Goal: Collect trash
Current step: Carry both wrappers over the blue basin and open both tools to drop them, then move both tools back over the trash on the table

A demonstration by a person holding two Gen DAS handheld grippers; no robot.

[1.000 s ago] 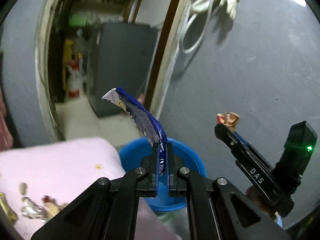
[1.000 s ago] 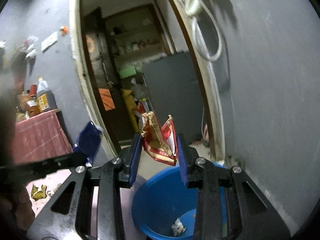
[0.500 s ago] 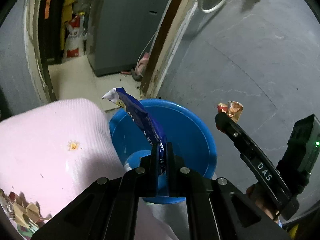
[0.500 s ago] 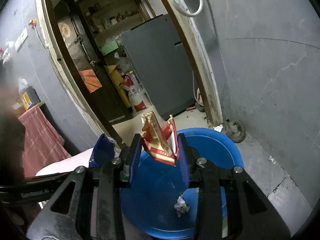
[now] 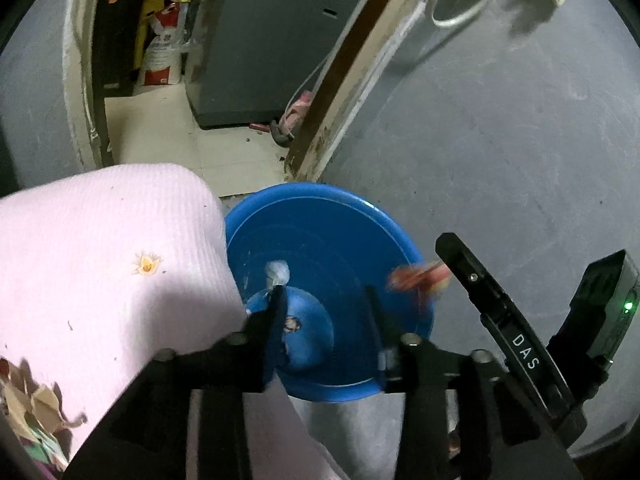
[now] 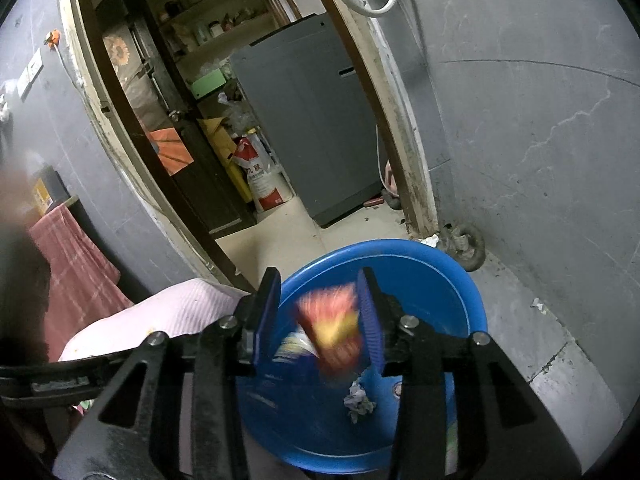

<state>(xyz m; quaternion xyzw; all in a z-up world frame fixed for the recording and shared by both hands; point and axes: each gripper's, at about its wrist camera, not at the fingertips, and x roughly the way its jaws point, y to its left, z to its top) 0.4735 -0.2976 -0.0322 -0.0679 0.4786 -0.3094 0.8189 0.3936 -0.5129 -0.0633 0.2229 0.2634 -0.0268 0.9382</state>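
**Wrappers drop into the blue basin**

Grey concrete walls and a doorway stand behind the blue basin (image 6: 460,280), which sits on the floor. Above the basin the left gripper (image 5: 324,300) has just been opening; its jaws are now apart and nothing is between them. The right gripper (image 6: 318,296) has also just been opening a little. The red and yellow wrapper (image 6: 336,328) is blurred between its parted jaws over the basin, and whether the pads still touch it I cannot tell. Inside the basin lie a crumpled white paper (image 6: 358,400) and a blue wrapper (image 6: 296,346). Beside the basin is a pink cloth (image 5: 100,248) with more scraps (image 5: 32,412) on it.
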